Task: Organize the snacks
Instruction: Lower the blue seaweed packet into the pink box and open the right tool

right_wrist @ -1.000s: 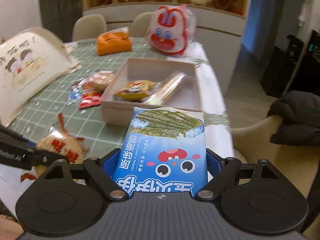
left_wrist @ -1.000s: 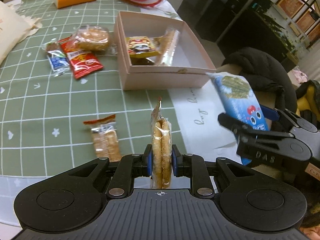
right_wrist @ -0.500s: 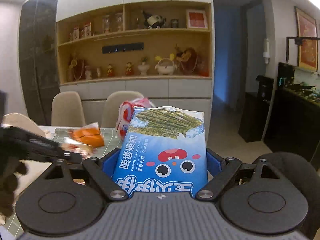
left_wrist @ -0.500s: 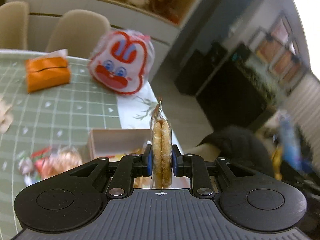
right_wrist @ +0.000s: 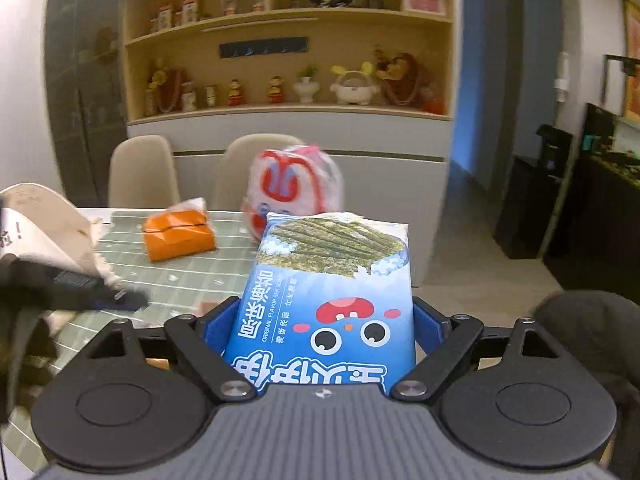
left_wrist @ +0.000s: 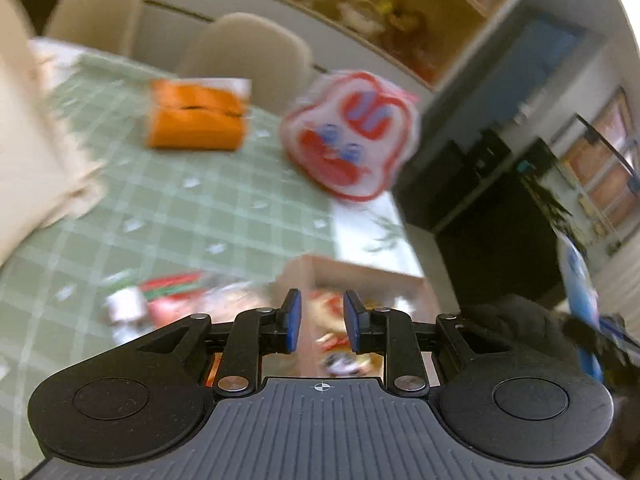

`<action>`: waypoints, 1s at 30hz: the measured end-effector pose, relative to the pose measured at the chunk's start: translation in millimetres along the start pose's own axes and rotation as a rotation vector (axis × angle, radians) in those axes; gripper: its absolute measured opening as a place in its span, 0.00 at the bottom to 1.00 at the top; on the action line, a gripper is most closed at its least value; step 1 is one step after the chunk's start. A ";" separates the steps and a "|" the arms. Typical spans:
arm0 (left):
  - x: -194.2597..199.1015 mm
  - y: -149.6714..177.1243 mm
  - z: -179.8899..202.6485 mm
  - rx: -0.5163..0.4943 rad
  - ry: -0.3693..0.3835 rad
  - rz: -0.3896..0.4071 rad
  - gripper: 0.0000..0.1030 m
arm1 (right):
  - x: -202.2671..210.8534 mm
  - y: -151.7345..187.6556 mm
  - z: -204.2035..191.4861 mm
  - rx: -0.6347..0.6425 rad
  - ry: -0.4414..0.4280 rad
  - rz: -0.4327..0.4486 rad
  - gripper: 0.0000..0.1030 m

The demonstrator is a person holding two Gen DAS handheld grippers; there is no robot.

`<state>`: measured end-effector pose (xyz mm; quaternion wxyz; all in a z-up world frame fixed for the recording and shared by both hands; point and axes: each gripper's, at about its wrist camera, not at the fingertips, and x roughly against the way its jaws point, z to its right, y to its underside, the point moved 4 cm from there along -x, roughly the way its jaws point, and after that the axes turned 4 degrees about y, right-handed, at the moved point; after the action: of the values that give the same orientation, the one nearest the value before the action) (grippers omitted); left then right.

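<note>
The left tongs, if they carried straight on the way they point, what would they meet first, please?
Probably the open pink cardboard box: the empty left tongs frame its blurred snack packets. Depth is unclear through the motion blur.

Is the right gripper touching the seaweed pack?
Touching. The right wrist view shows the right gripper with both blue pads pressed against the sides of the seaweed pack, holding it off the table.

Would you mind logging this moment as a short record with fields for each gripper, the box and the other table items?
left gripper: open, nothing between the fingers, above the box
right gripper: shut on the seaweed snack pack
pink box: open, snacks inside, blurred
table items: orange packet, bunny bag
</note>
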<state>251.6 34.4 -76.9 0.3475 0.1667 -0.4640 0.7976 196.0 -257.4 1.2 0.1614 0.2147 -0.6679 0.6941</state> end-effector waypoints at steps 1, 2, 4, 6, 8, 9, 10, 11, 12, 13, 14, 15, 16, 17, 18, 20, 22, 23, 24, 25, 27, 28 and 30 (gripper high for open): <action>11.7 10.3 -11.7 0.034 -0.020 -0.004 0.26 | -9.4 -6.9 -8.7 0.014 -0.031 -0.016 0.90; 17.3 19.3 -21.8 0.060 -0.037 -0.015 0.26 | -24.3 -12.6 -21.0 0.033 -0.067 -0.045 0.93; 30.4 40.3 -42.0 0.112 -0.071 -0.045 0.26 | -60.3 -13.0 -41.2 0.061 -0.095 -0.128 0.93; 40.1 63.2 -64.4 0.170 -0.095 -0.067 0.26 | -97.2 -0.2 -55.0 0.070 -0.063 -0.259 0.93; 49.7 80.4 -93.0 0.245 -0.136 -0.081 0.26 | -118.0 19.1 -62.0 0.078 -0.035 -0.370 0.92; 51.7 86.7 -106.1 0.283 -0.156 -0.087 0.26 | -122.3 27.6 -63.7 0.080 -0.029 -0.388 0.92; 55.5 93.7 -119.6 0.319 -0.172 -0.092 0.26 | -123.8 34.5 -65.2 0.078 -0.014 -0.393 0.92; 57.0 97.9 -127.8 0.338 -0.175 -0.093 0.26 | -124.6 37.0 -68.8 0.073 -0.004 -0.388 0.92; 59.0 98.6 -133.6 0.345 -0.175 -0.092 0.26 | -123.0 37.1 -74.0 0.069 -0.015 -0.371 0.92; 61.7 98.5 -136.2 0.343 -0.172 -0.095 0.26 | -119.4 35.2 -81.9 0.074 -0.042 -0.344 0.92; 64.3 98.9 -137.1 0.330 -0.165 -0.097 0.26 | -119.8 30.7 -92.0 0.083 -0.065 -0.315 0.92; 67.3 97.9 -135.3 0.307 -0.154 -0.095 0.26 | -121.0 25.6 -107.4 0.099 -0.092 -0.281 0.92; 69.2 97.9 -132.8 0.282 -0.147 -0.094 0.26 | -120.8 20.8 -122.6 0.118 -0.126 -0.248 0.92; 71.7 98.2 -128.3 0.253 -0.138 -0.096 0.26 | -122.3 16.9 -141.4 0.145 -0.171 -0.229 0.92; 72.9 99.0 -124.6 0.226 -0.123 -0.104 0.26 | -128.2 13.2 -160.4 0.175 -0.208 -0.229 0.92; 74.6 105.2 -113.8 0.185 -0.087 -0.129 0.26 | -145.0 13.8 -203.8 0.246 -0.282 -0.263 0.92; 74.4 111.1 -109.2 0.165 -0.050 -0.151 0.26 | -168.1 21.1 -238.6 0.315 -0.287 -0.295 0.92; 74.3 113.7 -108.1 0.162 -0.037 -0.157 0.26 | -182.4 24.9 -251.5 0.357 -0.253 -0.300 0.89; 76.3 116.6 -108.8 0.161 -0.029 -0.160 0.26 | -199.6 29.0 -261.7 0.391 -0.203 -0.310 0.81; 78.0 119.6 -110.1 0.163 -0.026 -0.161 0.26 | -217.5 33.7 -268.4 0.413 -0.156 -0.335 0.74; 83.5 123.1 -115.7 0.179 -0.033 -0.154 0.26 | -238.2 43.9 -271.3 0.419 -0.134 -0.422 0.48; 86.4 123.9 -120.1 0.196 -0.041 -0.146 0.26 | -242.5 49.5 -270.7 0.389 -0.144 -0.480 0.47; 90.7 124.1 -127.0 0.218 -0.058 -0.135 0.26 | -233.3 55.3 -264.4 0.306 -0.201 -0.532 0.47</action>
<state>107.1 138.8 -166.3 0.3668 0.2571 -0.3721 0.8129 345.6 17.7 -170.3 0.2362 0.4711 -0.4886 0.6954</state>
